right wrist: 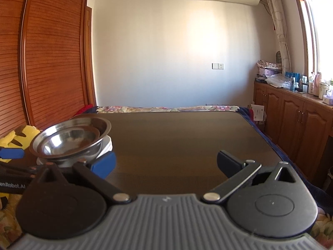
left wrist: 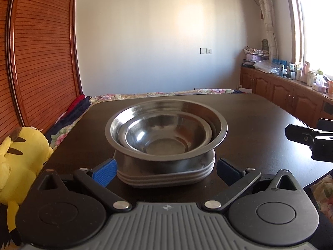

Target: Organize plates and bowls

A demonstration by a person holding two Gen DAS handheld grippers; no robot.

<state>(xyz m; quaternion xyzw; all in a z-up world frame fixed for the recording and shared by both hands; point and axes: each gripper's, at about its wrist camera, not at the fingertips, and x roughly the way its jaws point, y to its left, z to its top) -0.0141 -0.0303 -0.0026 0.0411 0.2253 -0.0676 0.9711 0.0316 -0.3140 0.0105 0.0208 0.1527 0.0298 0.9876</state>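
Nesting two steel bowls (left wrist: 166, 133) – plate stack (left wrist: 166, 176) beneath; left gripper (left wrist: 166, 170) | right gripper (right wrist: 166, 164) spread

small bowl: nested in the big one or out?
Nested. The small bowl sits upright inside the big bowl, which rests on stacked plates.

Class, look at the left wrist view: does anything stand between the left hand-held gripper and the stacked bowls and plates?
Nothing visible does. The left hand-held gripper is open, its blue fingers flanking the near side of the stacked plates beneath the nested metal bowls. Only bare table lies around the stack.
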